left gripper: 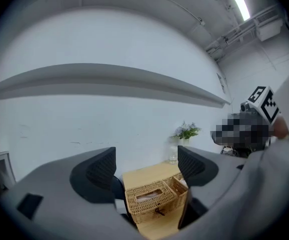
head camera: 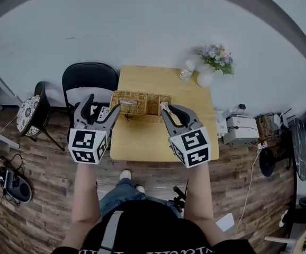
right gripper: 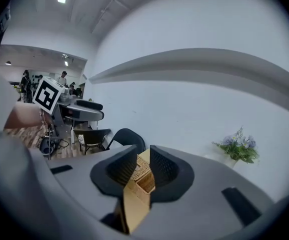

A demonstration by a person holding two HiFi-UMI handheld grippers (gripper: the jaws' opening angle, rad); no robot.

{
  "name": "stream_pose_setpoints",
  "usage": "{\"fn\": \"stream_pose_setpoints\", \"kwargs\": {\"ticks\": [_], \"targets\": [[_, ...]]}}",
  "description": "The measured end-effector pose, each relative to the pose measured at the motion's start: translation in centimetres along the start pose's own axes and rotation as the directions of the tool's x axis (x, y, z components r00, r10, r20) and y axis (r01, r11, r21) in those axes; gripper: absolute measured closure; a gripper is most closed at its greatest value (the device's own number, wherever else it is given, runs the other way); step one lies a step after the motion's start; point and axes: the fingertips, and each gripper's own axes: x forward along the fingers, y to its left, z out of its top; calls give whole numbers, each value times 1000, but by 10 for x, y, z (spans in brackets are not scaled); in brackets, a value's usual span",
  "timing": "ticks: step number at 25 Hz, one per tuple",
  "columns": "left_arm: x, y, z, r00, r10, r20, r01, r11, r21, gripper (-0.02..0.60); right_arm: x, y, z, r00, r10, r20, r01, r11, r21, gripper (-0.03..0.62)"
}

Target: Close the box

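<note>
Wicker box (head camera: 137,103) lies on the wooden table (head camera: 158,142) in the head view, its long axis running left to right. Your left gripper (head camera: 102,109) is spread wide just off its left end and your right gripper (head camera: 173,110) is at its right end. Your left gripper view shows the jaws wide apart, framing the box (left gripper: 152,199) beyond them, slotted top to the left. Your right gripper view shows a narrow gap with nothing clamped, looking along the box (right gripper: 144,180) end-on.
</note>
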Motion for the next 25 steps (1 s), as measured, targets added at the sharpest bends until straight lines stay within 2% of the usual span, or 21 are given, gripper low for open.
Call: {"fn": "stream_pose_setpoints", "kwargs": {"ticks": [4,8,9,13,14,18,25], "targets": [[-3,-14,14,999,-19,26,18,999,29,190,-18,-4,13,995,-63,73,62,998,15,488],[-9,-17,21,999,-10,51,7,998,70,236,-31,-10,28,980,-134,148,131,991,29,556],[-11,-15,23,998,-1,61,-3,997,71,274,-34,-10,32,977,-140,163,136,990,34,561],[-14,-1,35,993,54,109,-62,995,73,532,-38,-13,45,964,-174,199,168,985,47,577],[-15,0,38,992,51,117,-60,995,77,569,-38,-14,47,962,-183,203,177,983,51,579],[-14,7,43,992,3,124,-15,995,95,569,-30,-12,55,955,-208,210,200,978,62,579],[-15,29,57,988,-24,150,7,994,111,569,-24,-5,72,935,-271,230,265,962,58,580]]}}
